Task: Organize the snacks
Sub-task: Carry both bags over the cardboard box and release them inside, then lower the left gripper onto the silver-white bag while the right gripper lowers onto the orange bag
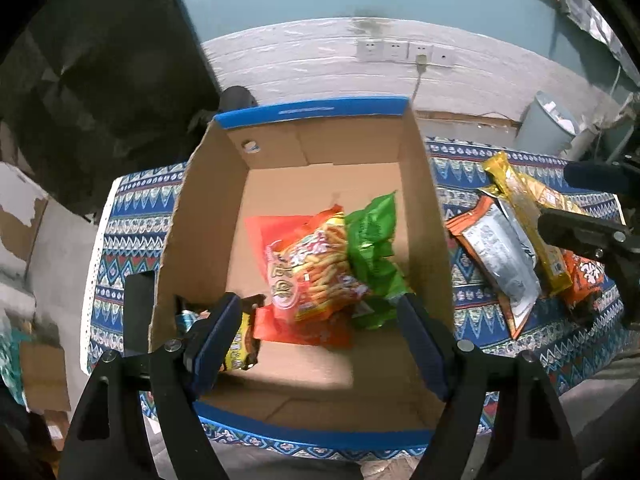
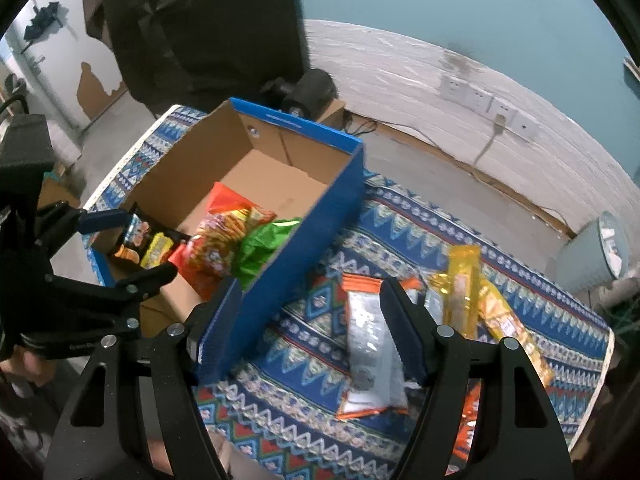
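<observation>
Lying at twelve o'clock between the wide-spread, empty left gripper (image 1: 320,336) fingers, the orange snack bag (image 1: 316,272) rests inside the cardboard box (image 1: 280,152); right gripper (image 2: 312,324) equally wide, holding nothing.

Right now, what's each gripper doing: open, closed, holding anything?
Left gripper: jaws open, holding nothing, over the cardboard box.
Right gripper: jaws open, holding nothing, above the silver snack packet.

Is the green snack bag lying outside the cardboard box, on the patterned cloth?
No, the green snack bag lies inside the cardboard box, beside the orange-red snack bag.
</observation>
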`<state>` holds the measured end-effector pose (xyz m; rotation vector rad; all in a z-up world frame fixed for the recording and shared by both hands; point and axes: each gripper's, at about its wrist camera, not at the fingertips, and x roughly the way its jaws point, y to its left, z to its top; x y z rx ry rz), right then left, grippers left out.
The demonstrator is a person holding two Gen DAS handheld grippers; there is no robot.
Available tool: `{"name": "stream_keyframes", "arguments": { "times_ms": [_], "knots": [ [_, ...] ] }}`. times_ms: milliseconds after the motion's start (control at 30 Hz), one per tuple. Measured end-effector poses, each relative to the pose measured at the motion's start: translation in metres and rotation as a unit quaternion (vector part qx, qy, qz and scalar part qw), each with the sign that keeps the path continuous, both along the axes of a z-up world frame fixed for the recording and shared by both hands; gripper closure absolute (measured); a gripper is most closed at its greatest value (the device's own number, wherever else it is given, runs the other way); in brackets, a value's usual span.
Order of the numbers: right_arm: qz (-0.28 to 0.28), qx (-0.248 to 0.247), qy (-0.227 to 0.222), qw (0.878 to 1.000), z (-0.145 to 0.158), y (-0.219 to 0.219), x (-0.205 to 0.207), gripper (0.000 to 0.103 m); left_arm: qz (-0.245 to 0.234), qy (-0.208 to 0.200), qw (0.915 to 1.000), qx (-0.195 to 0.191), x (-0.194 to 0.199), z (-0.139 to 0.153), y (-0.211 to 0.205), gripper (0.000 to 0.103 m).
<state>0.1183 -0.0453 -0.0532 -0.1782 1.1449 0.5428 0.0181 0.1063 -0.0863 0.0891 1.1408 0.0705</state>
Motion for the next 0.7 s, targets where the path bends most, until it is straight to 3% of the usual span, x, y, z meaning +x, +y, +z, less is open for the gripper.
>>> {"name": "stream_keyframes", "arguments": {
  "times_ms": [300,700],
  "knots": [
    [-0.027,-0.014,-0.015,0.999,0.004,-0.041,-0.008,0.025,-0.032,0.005,0.9995,0.002,0.004,0.003,-0.036,0.022],
    [-0.082,-0.032,0.002,0.996,-0.008,-0.109,-0.015,0.022,-0.051,0.041,0.9973,-0.034,0.015,-0.007,-0.079,0.022]
  ]
}}
